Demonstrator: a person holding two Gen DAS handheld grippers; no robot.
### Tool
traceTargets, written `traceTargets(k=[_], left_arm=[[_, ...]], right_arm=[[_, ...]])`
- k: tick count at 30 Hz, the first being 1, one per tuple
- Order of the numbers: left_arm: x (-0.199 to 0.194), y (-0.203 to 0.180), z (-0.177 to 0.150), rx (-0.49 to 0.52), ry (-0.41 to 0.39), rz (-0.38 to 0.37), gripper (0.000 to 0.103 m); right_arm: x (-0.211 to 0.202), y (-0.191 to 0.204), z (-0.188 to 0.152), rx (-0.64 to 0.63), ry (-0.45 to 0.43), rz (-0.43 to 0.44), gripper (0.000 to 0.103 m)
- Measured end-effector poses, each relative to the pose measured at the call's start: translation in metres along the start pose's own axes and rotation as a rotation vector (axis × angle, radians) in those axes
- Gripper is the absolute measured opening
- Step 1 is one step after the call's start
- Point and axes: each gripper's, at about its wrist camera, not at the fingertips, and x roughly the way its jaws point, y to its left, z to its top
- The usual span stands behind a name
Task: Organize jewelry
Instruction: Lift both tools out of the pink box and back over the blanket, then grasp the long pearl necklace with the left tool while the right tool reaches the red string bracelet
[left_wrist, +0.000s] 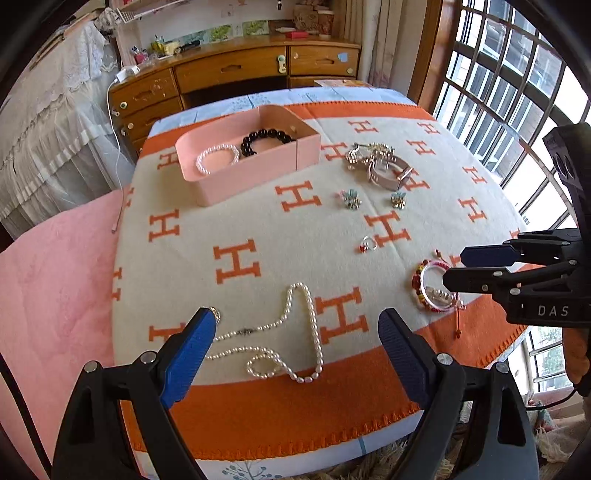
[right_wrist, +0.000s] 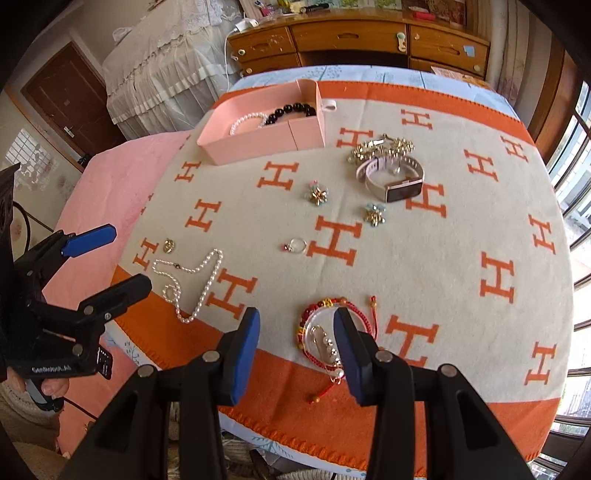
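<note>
A pink box (left_wrist: 236, 177) (right_wrist: 258, 142) at the back of the table holds a pearl bracelet (left_wrist: 217, 158) and a black bead bracelet (left_wrist: 264, 142). A long pearl necklace (left_wrist: 284, 332) (right_wrist: 195, 284) lies at the front, between the fingers of my open left gripper (left_wrist: 297, 338). My right gripper (right_wrist: 295, 332) is open, hovering over a red cord bracelet with a clear bangle (right_wrist: 325, 332) (left_wrist: 436, 291). A small ring (left_wrist: 369, 243) (right_wrist: 295, 245), two flower earrings (left_wrist: 351, 199) (right_wrist: 317, 194), a watch (left_wrist: 391, 173) (right_wrist: 395, 182) and gold jewelry (right_wrist: 380, 147) lie loose.
An orange and cream blanket with H letters (left_wrist: 295, 229) covers the table. A small gold charm (right_wrist: 168, 245) lies near the necklace. A pink cloth (left_wrist: 55, 295) lies to the left. A wooden dresser (left_wrist: 236, 70) stands behind; windows are on the right.
</note>
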Motion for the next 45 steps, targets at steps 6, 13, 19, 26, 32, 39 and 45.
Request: traceTargets(k=[6, 13, 19, 26, 32, 39, 45], left_arm=[[0.029, 0.004, -0.016, -0.035, 0.087, -0.009, 0.088], [0.041, 0.012, -0.021, -0.054, 0.12, -0.008, 0.088], [0.044, 0.009, -0.02, -0.031, 0.125, -0.005, 0.088], [0.052, 0.004, -0.006, -0.022, 0.167, -0.011, 0.062], [0.062, -0.002, 0.008, -0.024, 0.219, -0.05, 0.049], [0.085, -0.011, 0.017, -0.035, 0.319, -0.069, 0.034], [0.095, -0.018, 0.019, -0.022, 0.325, -0.031, 0.033]], right_arm=[[0.034, -0.007, 0.005, 0.053, 0.071, -0.014, 0.042], [0.055, -0.003, 0.013, 0.043, 0.114, -0.043, 0.038], [0.059, 0.011, 0.01, -0.017, 0.115, -0.072, 0.013], [0.035, 0.003, 0.01, 0.03, 0.045, 0.027, 0.011], [-0.008, -0.008, 0.015, 0.057, -0.048, 0.088, 0.0], [-0.032, -0.011, 0.017, 0.056, -0.11, 0.112, 0.0], [-0.021, -0.015, 0.012, 0.05, -0.077, 0.124, 0.0]])
